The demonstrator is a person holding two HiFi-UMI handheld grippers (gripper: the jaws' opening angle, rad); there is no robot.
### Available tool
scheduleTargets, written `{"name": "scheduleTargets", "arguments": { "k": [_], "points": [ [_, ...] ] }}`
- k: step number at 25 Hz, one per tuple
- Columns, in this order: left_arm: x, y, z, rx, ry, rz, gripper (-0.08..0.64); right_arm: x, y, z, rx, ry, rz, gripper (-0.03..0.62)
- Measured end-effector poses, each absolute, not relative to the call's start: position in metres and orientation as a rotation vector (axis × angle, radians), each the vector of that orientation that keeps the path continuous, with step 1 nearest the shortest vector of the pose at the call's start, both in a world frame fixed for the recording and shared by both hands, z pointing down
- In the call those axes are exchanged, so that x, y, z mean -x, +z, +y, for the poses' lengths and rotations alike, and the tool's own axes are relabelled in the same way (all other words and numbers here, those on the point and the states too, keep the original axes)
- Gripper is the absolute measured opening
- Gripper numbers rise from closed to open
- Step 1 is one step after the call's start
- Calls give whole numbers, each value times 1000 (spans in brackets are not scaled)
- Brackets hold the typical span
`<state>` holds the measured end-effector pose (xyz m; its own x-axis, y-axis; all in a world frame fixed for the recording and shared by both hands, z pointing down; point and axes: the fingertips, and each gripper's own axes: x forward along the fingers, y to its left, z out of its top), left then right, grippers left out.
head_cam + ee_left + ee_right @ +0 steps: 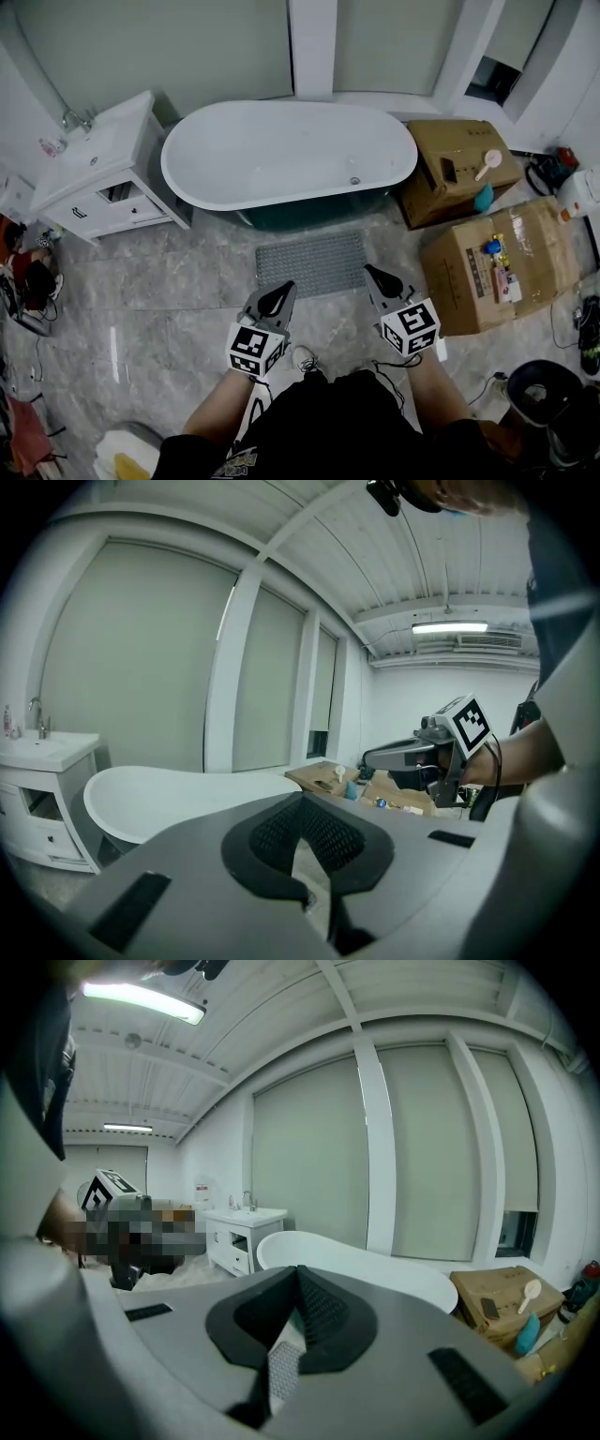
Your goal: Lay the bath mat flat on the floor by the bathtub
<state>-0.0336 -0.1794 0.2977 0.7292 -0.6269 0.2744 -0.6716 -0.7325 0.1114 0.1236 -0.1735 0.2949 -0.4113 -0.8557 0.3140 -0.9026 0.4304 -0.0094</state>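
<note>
The bath mat [311,264] lies just in front of the bathtub [286,155], seemingly flat; I'd only check its corners. The left tongs [279,293] and right tongs [376,275] are closed, holding nothing.

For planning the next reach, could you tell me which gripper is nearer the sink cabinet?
Left. The left gripper is by the mat's near-left corner, on the cabinet's side; the right gripper is by its near-right corner, farther off.

The floor [169,281] is grey stone tiles. A white sink cabinet [103,187] stands on the left, brown boxes [459,164] on the right. Tall windows [314,1157] have pale blinds. A long ceiling light [145,1002] glows.
</note>
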Motion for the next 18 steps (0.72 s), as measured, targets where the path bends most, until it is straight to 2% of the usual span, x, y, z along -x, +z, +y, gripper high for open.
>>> {"name": "scheduleTargets", "arguments": {
  "k": [18],
  "points": [
    [-53,279,-38,-2711,316,-1107,15,-194,269,-32,-1468,235,-2524,15]
  ]
}}
